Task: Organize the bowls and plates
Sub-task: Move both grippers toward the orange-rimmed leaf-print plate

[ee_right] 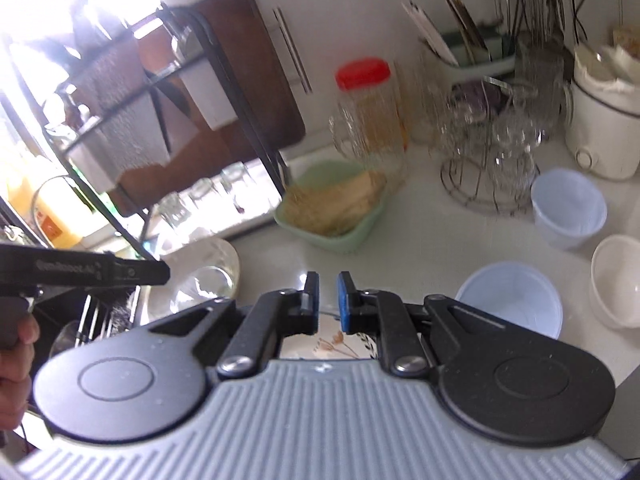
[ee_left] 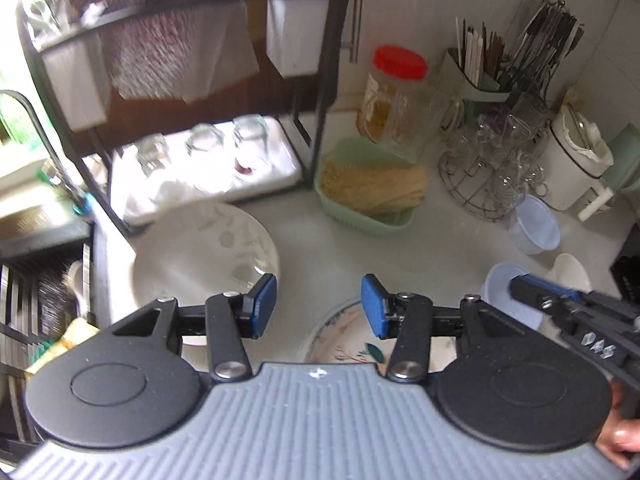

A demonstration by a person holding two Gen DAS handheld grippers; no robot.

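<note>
As nothing is stacked yet, the task seems barely begun. The left gripper is held released; the right gripper is nearly clenched above a flowered plate, whether gripped cannot be told. Beyond that plate, three empty bowls and a pale plate are seen; farther, a green basket filled with noodles.

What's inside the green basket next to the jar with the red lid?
The green basket holds a pile of thin, straw-colored sticks or strands, lying sideways and filling most of it. Blur hides exactly what they are, and the pile covers the basket's bottom.
</note>
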